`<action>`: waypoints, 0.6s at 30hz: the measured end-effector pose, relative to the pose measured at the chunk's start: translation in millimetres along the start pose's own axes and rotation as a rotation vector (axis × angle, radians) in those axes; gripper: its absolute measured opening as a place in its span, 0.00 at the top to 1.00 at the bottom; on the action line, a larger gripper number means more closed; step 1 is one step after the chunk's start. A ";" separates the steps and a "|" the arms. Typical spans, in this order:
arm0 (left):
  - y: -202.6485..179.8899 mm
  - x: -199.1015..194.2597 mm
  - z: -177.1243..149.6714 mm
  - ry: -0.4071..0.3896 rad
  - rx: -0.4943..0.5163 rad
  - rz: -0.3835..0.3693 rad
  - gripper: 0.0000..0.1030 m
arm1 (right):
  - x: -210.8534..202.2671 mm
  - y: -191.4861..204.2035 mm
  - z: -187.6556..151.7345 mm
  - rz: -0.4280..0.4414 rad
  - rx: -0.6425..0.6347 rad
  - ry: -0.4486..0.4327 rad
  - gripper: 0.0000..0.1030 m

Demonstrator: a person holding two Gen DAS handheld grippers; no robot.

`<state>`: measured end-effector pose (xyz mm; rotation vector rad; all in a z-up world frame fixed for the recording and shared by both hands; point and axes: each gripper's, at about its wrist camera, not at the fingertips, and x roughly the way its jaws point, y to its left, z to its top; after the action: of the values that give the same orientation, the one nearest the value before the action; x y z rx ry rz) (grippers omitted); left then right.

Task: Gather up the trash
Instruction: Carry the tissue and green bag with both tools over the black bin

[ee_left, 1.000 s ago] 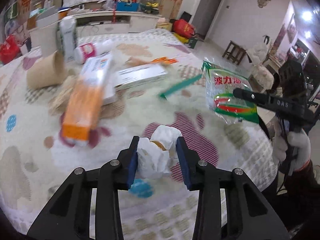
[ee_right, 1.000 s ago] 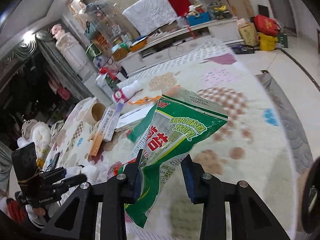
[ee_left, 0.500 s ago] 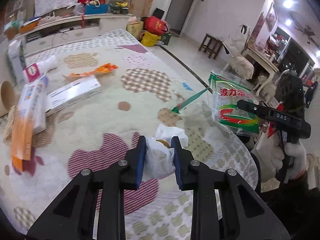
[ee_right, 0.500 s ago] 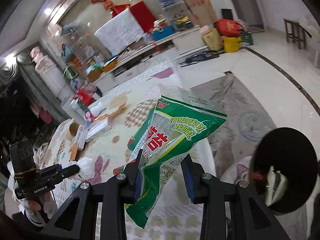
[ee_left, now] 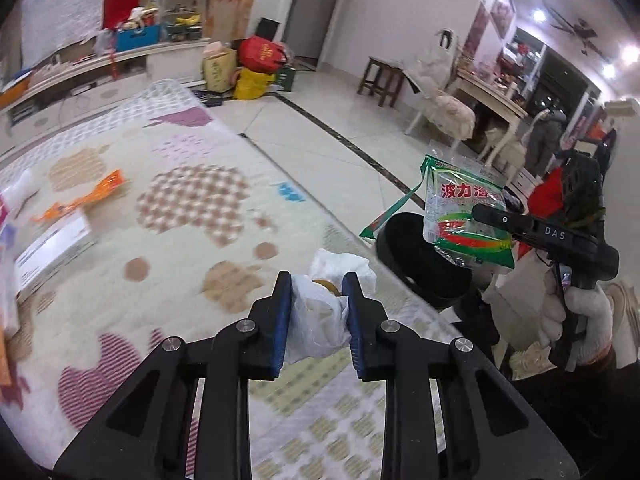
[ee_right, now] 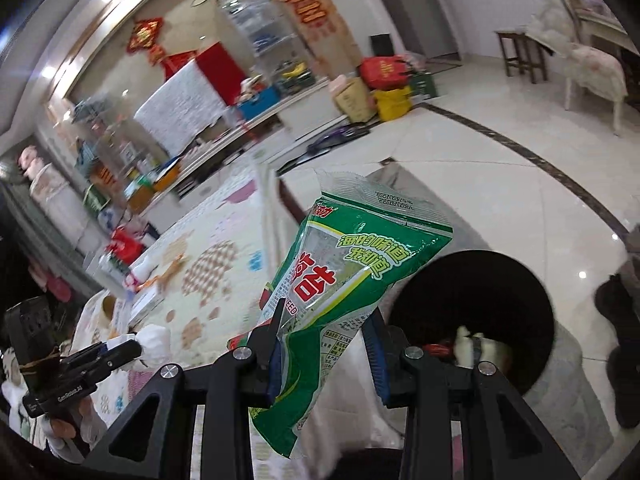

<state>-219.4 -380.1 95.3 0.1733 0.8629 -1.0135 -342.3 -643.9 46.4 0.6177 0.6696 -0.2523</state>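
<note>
My left gripper (ee_left: 316,292) is shut on a crumpled white plastic bag (ee_left: 320,320) and holds it above the patterned table's right edge (ee_left: 348,232). My right gripper (ee_right: 324,324) is shut on a green seaweed snack bag (ee_right: 344,276) and holds it beside a black trash bin (ee_right: 480,300) on the floor. The bin holds some trash. In the left wrist view the right gripper (ee_left: 476,212) holds the snack bag (ee_left: 464,220) over the bin (ee_left: 416,256). The left gripper also shows in the right wrist view (ee_right: 136,348).
An orange wrapper (ee_left: 88,196) and a white box (ee_left: 52,248) lie on the table's left part. A low cabinet (ee_left: 100,68), bags (ee_left: 256,64), a stool (ee_left: 384,76) and a chair (ee_left: 444,100) stand beyond on the tiled floor.
Both grippers have swung right, away from the table's clutter. The right gripper has carried the snack bag off the table's edge to the black bin. The left gripper stays shut on the white bag.
</note>
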 end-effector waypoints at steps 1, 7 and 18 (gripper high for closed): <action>-6.5 5.3 3.2 0.001 0.010 -0.006 0.78 | -2.7 -6.2 0.5 -0.014 0.006 -0.002 0.67; -32.3 28.9 19.4 0.013 0.045 -0.043 0.78 | -20.3 -40.4 -1.5 -0.077 0.051 -0.013 0.67; -74.4 71.8 43.4 0.051 0.062 -0.125 0.78 | -19.8 -96.0 -12.3 -0.230 0.104 0.029 0.67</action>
<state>-237.9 -490.7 92.5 0.2010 0.8980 -1.1573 -402.8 -712.1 8.3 0.6448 0.7602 -0.4957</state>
